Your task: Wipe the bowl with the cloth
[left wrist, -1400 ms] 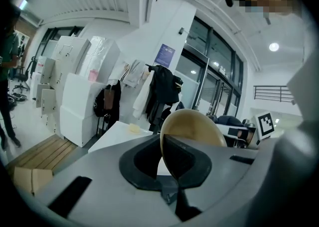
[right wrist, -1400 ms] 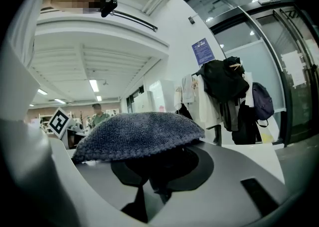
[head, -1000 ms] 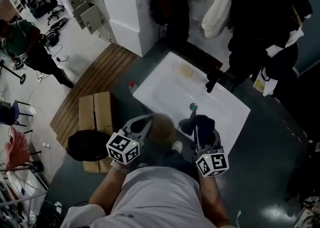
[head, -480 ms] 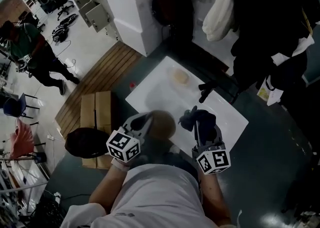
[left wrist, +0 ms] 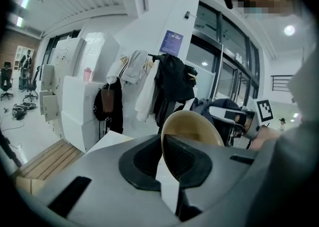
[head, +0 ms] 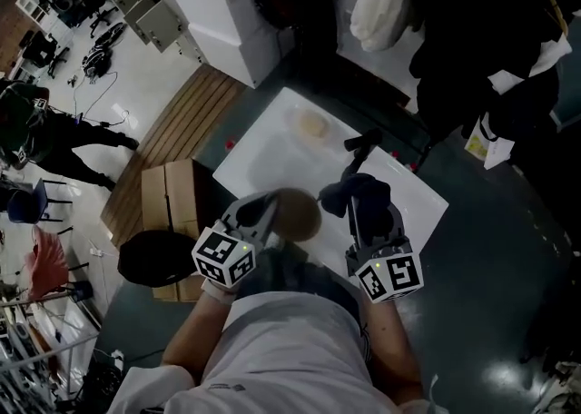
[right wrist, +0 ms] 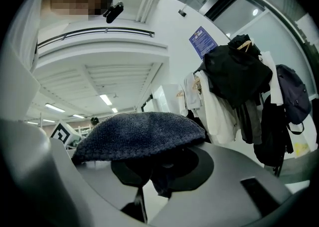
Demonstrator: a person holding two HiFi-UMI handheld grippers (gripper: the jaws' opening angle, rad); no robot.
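Head view: the left gripper is holding the tan bowl over the white table's near edge. The right gripper is carrying the dark cloth just beside the bowl, seemingly apart, so wiping looks not yet under way.

Left gripper view: the jaws are pinching the bowl's rim.

Right gripper view: the jaws are clamping the bunched cloth, which is hiding their tips and the bowl.
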